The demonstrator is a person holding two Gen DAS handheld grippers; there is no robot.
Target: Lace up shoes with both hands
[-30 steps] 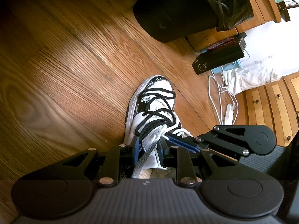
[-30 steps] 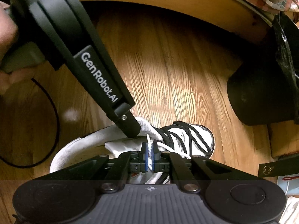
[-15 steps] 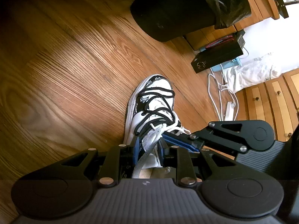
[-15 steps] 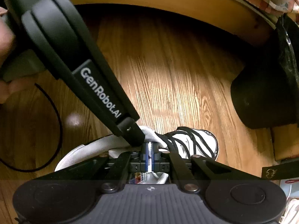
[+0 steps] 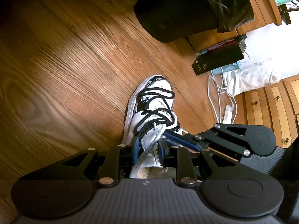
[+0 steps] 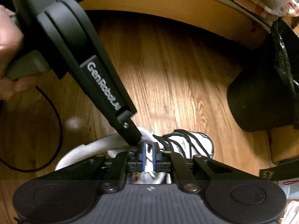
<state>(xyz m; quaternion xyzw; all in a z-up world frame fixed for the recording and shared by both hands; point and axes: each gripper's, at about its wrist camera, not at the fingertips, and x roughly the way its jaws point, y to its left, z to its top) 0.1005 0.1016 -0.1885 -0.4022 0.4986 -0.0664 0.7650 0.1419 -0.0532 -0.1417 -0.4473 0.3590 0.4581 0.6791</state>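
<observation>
Since the earlier frames, the right gripper (image 6: 147,155) has just been opening: its blue pads, previously pressed together on the white lace (image 5: 156,136), now stand slightly apart, and the right wrist view shows white shoe material in the gap, with no clear pad contact. Both hands otherwise hold position.

White shoe (image 5: 149,112) with black lacing (image 5: 157,100) lies on the wood floor (image 5: 74,65), toe pointing toward the black bin (image 5: 177,13) at the far edge of the floor. White lace rises from the upper eyelets toward the left gripper (image 5: 148,150).

Left gripper fingers are partly spread, with the grey-white lace strand running down between the blue pads; whether the pads press on it cannot be told. In the left wrist view, the right gripper's blue finger (image 5: 179,140) reaches in from the right and its tip meets the lace at the shoe tongue.

A hand (image 6: 7,43) holds the left gripper body at the upper left of the right wrist view. White cables (image 5: 220,100) lie on the floor to the right of the shoe.
</observation>
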